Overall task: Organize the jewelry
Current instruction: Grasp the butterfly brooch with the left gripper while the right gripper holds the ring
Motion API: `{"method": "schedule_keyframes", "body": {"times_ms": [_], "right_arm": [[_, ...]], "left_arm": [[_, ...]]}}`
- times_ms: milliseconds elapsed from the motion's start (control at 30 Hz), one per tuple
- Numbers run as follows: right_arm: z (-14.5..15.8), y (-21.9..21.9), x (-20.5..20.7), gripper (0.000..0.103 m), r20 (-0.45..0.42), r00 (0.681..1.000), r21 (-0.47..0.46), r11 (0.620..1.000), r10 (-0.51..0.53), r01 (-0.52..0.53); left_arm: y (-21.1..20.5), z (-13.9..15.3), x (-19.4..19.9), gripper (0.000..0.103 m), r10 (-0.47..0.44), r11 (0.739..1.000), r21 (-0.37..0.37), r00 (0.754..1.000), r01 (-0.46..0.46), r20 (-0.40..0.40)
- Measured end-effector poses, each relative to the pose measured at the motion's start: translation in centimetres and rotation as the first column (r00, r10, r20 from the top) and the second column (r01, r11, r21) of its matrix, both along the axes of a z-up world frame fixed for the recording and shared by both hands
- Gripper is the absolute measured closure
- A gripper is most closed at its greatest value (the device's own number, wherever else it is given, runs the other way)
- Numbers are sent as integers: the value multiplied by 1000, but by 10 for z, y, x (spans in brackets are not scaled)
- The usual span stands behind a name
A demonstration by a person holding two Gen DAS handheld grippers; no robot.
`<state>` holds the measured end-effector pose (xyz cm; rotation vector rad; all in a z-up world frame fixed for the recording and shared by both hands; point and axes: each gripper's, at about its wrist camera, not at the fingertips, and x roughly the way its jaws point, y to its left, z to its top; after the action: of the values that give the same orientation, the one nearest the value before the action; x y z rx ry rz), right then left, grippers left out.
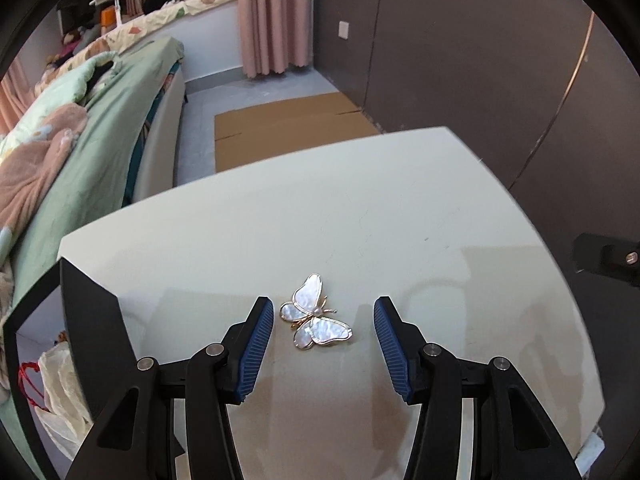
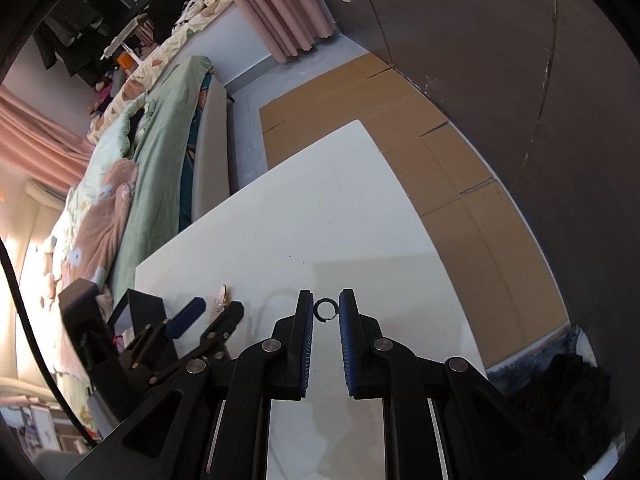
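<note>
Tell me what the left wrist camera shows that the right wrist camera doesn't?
Only the left view shows the whole butterfly brooch lying flat between the open left tool. Only the right view shows a small dark ring pinched at the tips of the right tool, with the brooch just a sliver behind the left tool. Both share the white table, bed and pink curtain.

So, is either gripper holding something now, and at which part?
The right gripper pinches a small dark ring by its two outer sides. The left gripper holds nothing; its jaws stand open around the butterfly brooch.
</note>
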<state>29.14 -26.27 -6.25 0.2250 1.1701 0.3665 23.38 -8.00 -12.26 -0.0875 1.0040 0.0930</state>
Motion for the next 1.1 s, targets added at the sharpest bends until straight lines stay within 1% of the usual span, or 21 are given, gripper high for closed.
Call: {"method": "schedule_keyframes", "body": {"times_ms": [33,100,133,167,200,333,367,400,467,500,700,867,1100], "right_arm": [[0,0,0,88,0,1000,0,1000,0,0],[0,0,0,88,1,1000,1,1000,2,-2],[0,0,0,88,2,1000,2,1000,2,-2],[0,1,0,88,2,1000,3,1000,3,-3],[0,1,0,89,2,1000,3,1000,4,-4],[1,6,-2,88,3,1000,-3,1000,16,-16],[1,8,-3,88,4,1000,-5,1000,20,-20],[1,9,-3,88,5,1000,-5,1000,22,-22],[2,11,-4,88,6,1000,-3,1000,26,-26],[2,13,-5,88,6,1000,-2,1000,27,-27],[1,31,-16,88,8,999,-5,999,54,-54],[1,42,-27,88,18,998,10,998,68,-68],[7,58,-44,88,52,995,62,994,89,-92]], "left_arm": [[0,-3,1,49,4,1000,12,1000,-4,-9],[0,-4,-1,50,6,1000,26,1000,-6,1],[0,-4,-2,54,5,1000,19,1000,-5,2],[0,-4,-3,67,4,1000,16,1000,-4,3],[1,-3,-4,71,1,1000,11,1000,-1,1],[6,0,-11,72,-18,999,-51,1000,18,-3],[7,1,-13,85,-19,998,-62,1000,19,0],[8,7,-17,94,-20,997,-68,1000,22,20],[10,17,-21,101,-23,997,-72,999,26,40],[12,21,-24,101,-26,995,-91,999,30,46],[27,32,-41,101,3,989,-147,998,7,62],[41,52,-58,101,20,986,-169,993,-1,114],[74,85,-88,101,90,979,-198,976,-51,197]]}}
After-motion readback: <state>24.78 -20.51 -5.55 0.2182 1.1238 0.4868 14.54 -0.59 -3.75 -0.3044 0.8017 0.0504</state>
